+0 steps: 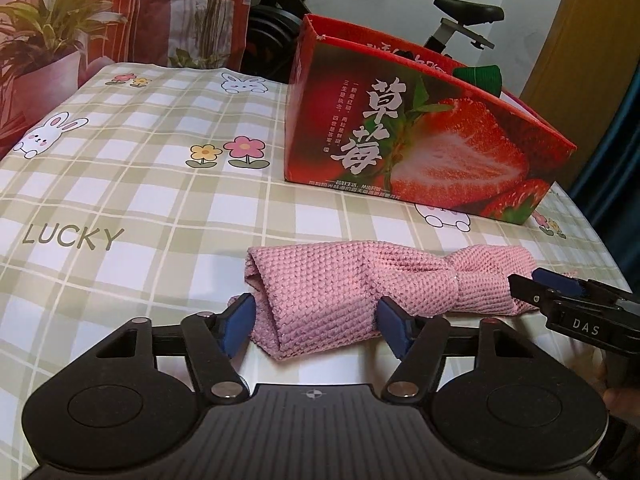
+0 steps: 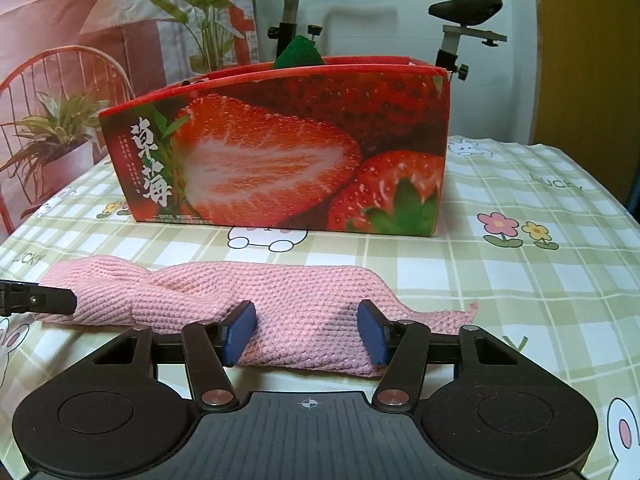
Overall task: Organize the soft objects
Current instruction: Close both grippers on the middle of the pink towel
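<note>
A pink knitted cloth (image 1: 360, 284) lay rolled into a long bundle on the checked tablecloth, stretched crosswise just in front of a strawberry-printed box (image 1: 420, 140) but apart from it. The bundle was pinched narrow partway along, so that it looked loosely twisted, and one flat corner trailed out at its right end (image 2: 460, 314). The red box stood upright and open at the top, with a green cloth (image 2: 302, 54) sticking up above its rim from inside.
</note>
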The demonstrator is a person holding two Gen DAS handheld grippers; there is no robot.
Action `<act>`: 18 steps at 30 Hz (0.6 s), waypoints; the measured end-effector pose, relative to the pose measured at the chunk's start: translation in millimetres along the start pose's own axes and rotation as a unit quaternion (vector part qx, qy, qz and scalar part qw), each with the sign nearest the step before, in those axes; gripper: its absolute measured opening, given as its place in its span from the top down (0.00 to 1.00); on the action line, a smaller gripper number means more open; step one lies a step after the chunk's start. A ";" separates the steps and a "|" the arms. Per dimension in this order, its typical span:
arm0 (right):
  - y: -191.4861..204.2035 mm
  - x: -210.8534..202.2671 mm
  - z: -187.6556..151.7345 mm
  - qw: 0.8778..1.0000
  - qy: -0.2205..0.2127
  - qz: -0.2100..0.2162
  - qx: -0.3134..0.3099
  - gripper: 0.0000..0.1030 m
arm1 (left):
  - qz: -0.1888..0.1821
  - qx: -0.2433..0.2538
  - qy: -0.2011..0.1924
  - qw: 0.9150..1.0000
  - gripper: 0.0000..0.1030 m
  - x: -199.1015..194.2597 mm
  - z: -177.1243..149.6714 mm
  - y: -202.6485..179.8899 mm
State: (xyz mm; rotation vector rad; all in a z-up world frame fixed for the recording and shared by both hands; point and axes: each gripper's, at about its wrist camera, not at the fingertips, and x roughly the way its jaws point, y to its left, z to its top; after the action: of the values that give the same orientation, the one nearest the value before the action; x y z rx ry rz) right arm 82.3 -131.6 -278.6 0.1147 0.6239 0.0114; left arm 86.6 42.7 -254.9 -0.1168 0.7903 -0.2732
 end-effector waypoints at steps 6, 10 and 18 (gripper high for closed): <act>0.6 -0.7 -0.2 1.000 -0.001 0.010 -0.003 0.56 | -0.013 0.001 0.002 1.000 0.53 0.3 -0.6 -2.3; 0.1 -1.0 -0.3 1.000 -0.001 0.013 -0.001 0.57 | -0.021 0.005 0.003 1.000 0.60 1.2 -1.7 -3.7; 0.5 -1.2 -0.2 1.000 -0.001 0.020 -0.001 0.62 | -0.026 0.008 0.002 1.000 0.63 2.5 -3.0 -4.3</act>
State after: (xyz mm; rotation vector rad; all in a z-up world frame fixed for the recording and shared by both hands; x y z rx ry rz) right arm 81.1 -131.1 -278.0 0.1254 0.6197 0.0515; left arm 85.3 37.9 -257.9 -0.1216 0.7896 -0.3298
